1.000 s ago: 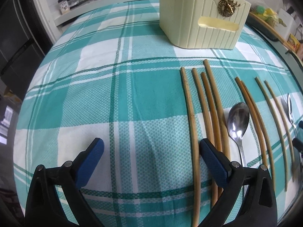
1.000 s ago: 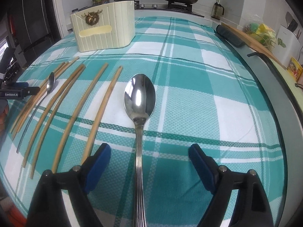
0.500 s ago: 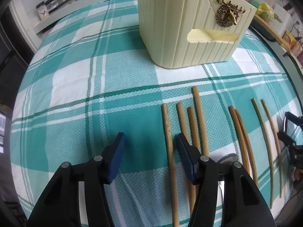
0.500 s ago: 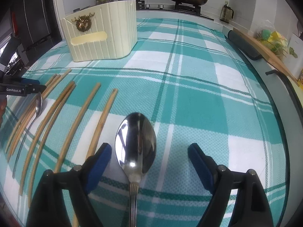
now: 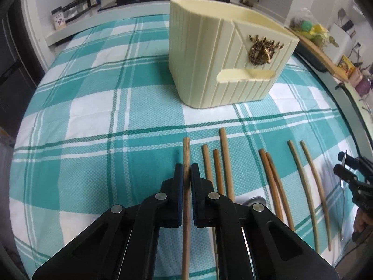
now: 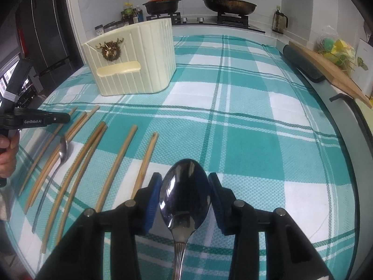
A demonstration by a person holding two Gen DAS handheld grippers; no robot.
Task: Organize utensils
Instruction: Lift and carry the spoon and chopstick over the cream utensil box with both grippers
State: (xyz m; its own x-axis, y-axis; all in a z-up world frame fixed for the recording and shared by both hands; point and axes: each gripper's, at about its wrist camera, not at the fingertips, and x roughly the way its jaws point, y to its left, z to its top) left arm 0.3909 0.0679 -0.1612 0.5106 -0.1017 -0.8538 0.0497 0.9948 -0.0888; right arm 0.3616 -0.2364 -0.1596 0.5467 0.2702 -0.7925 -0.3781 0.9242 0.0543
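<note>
My left gripper (image 5: 186, 171) is shut on the leftmost wooden chopstick (image 5: 186, 149), which runs between its blue pads toward the cream utensil holder (image 5: 228, 53). Several more chopsticks (image 5: 225, 161) lie side by side to its right on the teal plaid cloth. In the right wrist view a large steel spoon (image 6: 185, 191) sits bowl-forward between the jaws of my right gripper (image 6: 185, 182). Those jaws are closing and the pads meet the bowl's two edges. A smaller spoon (image 6: 63, 151) lies among the chopsticks (image 6: 121, 156). The holder (image 6: 135, 63) stands at the back left.
A stove with a lidded pot (image 6: 162, 3) and a pan (image 6: 229, 4) runs along the back. A wooden board (image 6: 326, 70) and a dark roll (image 6: 303, 65) lie at the table's right edge. A person's hand (image 6: 7, 158) holds the left gripper (image 6: 60, 117).
The left jaws went from wide open to shut on the leftmost chopstick, nearer the holder. The right jaws narrowed around the spoon's bowl, which now sits between the pads.
</note>
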